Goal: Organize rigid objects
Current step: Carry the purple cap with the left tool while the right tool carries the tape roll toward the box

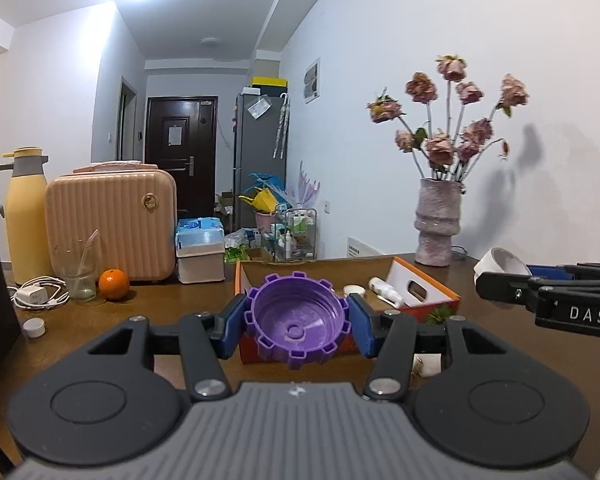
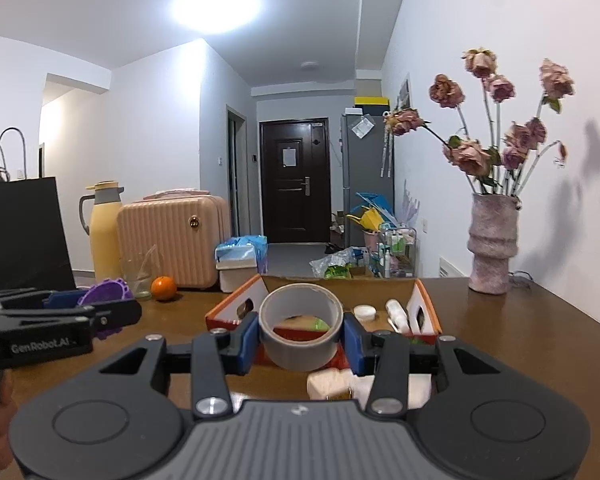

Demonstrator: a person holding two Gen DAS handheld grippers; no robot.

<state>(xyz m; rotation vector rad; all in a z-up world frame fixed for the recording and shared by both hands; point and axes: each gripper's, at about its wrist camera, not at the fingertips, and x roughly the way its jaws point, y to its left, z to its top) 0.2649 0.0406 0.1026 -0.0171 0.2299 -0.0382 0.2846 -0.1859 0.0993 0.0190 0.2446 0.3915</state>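
A purple notched plastic cap (image 1: 298, 322) is clamped in the left gripper (image 1: 298, 326) and a grey tape roll (image 2: 301, 326) in the right gripper (image 2: 301, 338), both carried toward the orange-rimmed cardboard box (image 2: 236, 300) at frame centre, where release over its open interior is judged the next requirement.

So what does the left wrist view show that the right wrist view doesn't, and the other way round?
Only the left wrist view: a white charger with coiled cable and a small white round lid on the brown wooden table.
Only the right wrist view: a black paper bag.
Both: the left gripper clamping the purple toothed plastic cap, the right gripper clamping the grey tape roll, and the orange cardboard box.
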